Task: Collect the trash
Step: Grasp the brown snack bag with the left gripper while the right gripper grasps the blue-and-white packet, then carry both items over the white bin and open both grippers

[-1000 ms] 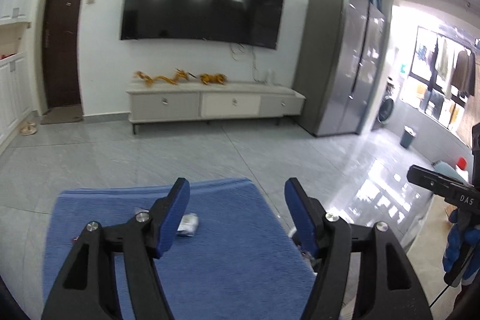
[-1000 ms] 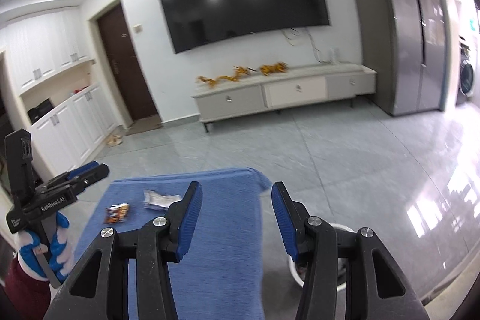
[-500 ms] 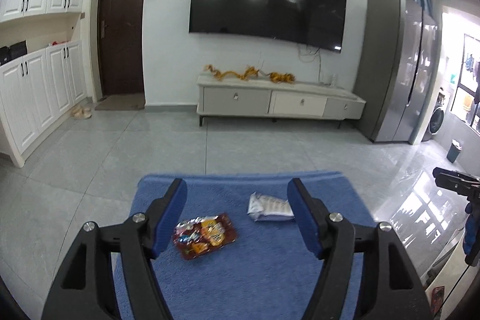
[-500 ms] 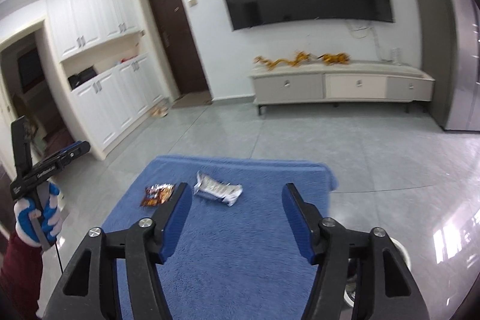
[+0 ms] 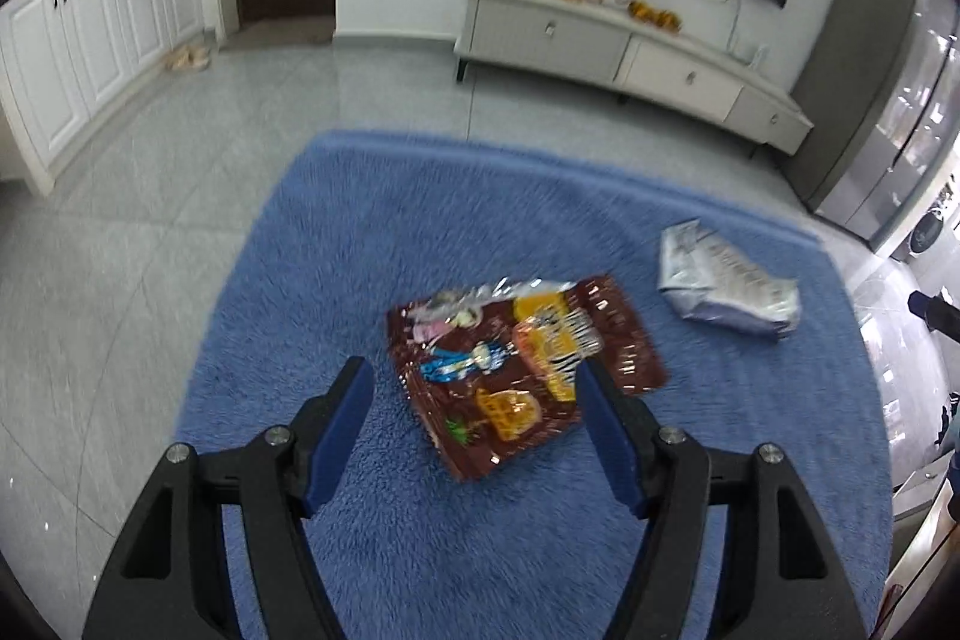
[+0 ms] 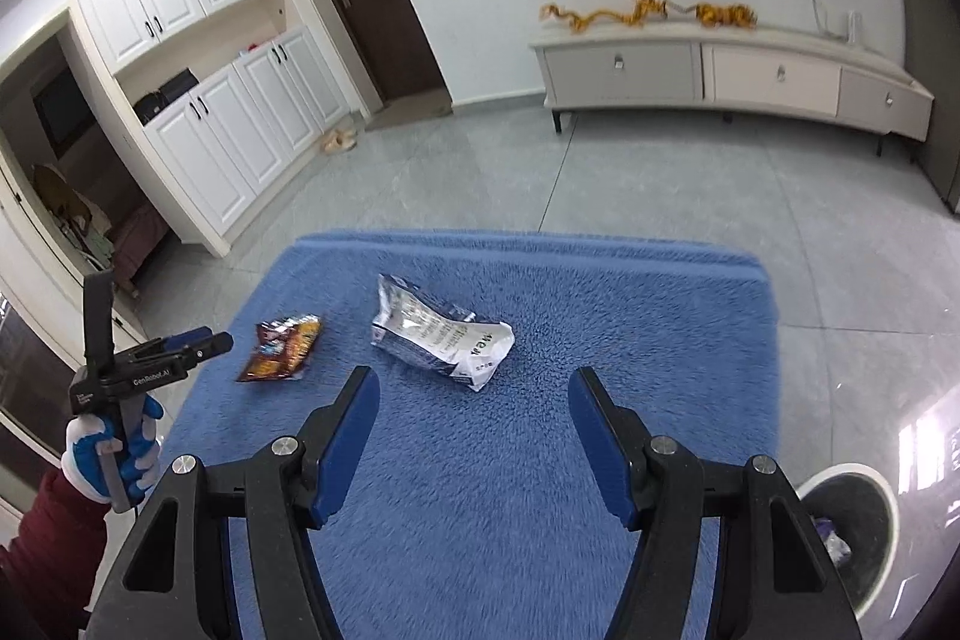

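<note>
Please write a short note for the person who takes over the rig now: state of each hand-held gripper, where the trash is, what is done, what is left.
Left hand-held gripper: open, empty, over the brown wrapper, not gripping it.
Right hand-held gripper: open, empty, aimed at the white wrapper.
Both wrappers lie apart on the blue mat, brown one to the left of the white one.
Bin: on the floor, beside the mat's right edge; something is already inside.
Done: approach only.
Left: likely grip each wrapper and drop both in the bin.
</note>
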Available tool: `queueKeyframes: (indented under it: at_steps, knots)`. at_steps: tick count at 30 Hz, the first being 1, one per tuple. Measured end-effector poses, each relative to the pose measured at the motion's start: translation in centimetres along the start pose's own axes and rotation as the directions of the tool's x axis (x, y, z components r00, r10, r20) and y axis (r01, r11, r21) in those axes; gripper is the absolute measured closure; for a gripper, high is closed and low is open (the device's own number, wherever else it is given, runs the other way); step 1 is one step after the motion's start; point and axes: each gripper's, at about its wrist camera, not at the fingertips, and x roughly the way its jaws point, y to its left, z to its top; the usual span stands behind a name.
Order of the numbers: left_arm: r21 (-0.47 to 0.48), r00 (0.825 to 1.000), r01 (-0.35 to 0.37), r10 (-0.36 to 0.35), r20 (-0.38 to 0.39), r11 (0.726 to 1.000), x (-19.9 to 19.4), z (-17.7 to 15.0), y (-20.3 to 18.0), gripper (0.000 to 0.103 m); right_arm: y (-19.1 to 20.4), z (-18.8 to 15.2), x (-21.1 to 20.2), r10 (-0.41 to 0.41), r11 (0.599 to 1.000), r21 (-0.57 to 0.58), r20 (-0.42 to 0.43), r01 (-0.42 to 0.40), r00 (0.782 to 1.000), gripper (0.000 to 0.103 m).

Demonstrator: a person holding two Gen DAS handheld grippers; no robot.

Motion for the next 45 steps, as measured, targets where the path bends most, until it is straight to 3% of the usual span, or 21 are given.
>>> queueKeyframes:
  at_steps: [7, 13, 19, 20, 22, 23, 25, 26, 27, 31, 45]
  knots:
    - [-0.022, 0.997, -0.003, 0.001, -0.079, 1.000, 3.4, -0.7, -0.9, 0.035, -1.2, 0.9, 6.4, 0.046, 0.999, -0.003, -0.064, -0.047, 0.997, 0.040]
    - [-0.021, 0.997, -0.051, 0.050, -0.065, 0.998, 3.9, -0.6, -1.9, 0.036, -1.8, 1.8, 11.4, 0.070, 0.997, -0.034, -0.099, -0.073, 0.993, 0.039]
    - [0.002, 0.994, -0.109, 0.109, -0.031, 0.994, 4.0, -0.8, -3.0, 0.045, -1.2, 2.2, 14.0, 0.091, 0.986, -0.125, -0.127, -0.107, 0.988, 0.039]
    - [-0.001, 0.993, -0.112, 0.112, -0.027, 0.994, 4.0, -0.8, -2.9, 0.056, -1.0, 2.2, 14.3, 0.095, 0.984, -0.137, -0.133, -0.114, 0.987, 0.039]
    - [-0.010, 0.994, -0.109, 0.109, -0.018, 0.994, 3.8, -0.7, -2.9, 0.067, -0.5, 1.9, 14.9, 0.103, 0.977, -0.172, -0.154, -0.130, 0.983, 0.040]
    - [-0.022, 0.995, -0.100, 0.100, -0.017, 0.995, 3.7, -0.6, -2.7, 0.078, -0.2, 1.8, 15.2, 0.101, 0.974, -0.185, -0.161, -0.130, 0.982, 0.045]
    - [-0.035, 0.997, -0.076, 0.076, -0.014, 0.996, 3.6, -0.6, -2.5, 0.091, 0.4, 1.3, 15.7, 0.091, 0.966, -0.221, -0.187, -0.132, 0.978, 0.061]
    - [-0.040, 0.998, -0.056, 0.055, -0.012, 0.998, 3.4, -0.5, -2.3, 0.099, 0.6, 1.1, 15.7, 0.095, 0.965, -0.223, -0.186, -0.136, 0.978, 0.066]
    - [-0.045, 0.999, -0.043, 0.042, -0.014, 0.998, 3.4, -0.6, -2.2, 0.099, 0.7, 0.9, 15.6, 0.105, 0.965, -0.217, -0.188, -0.146, 0.977, 0.071]
    - [-0.056, 1.000, -0.004, 0.004, 0.008, 0.998, 2.4, -1.2, -2.5, 0.102, 1.8, -0.4, 14.8, 0.098, 0.962, -0.235, -0.188, -0.142, 0.977, 0.078]
    - [-0.015, 0.989, 0.084, -0.081, 0.120, 0.996, -6.1, -1.7, -5.8, 0.102, 1.3, -5.2, 4.4, 0.073, 0.995, -0.069, -0.038, -0.076, 0.997, 0.079]
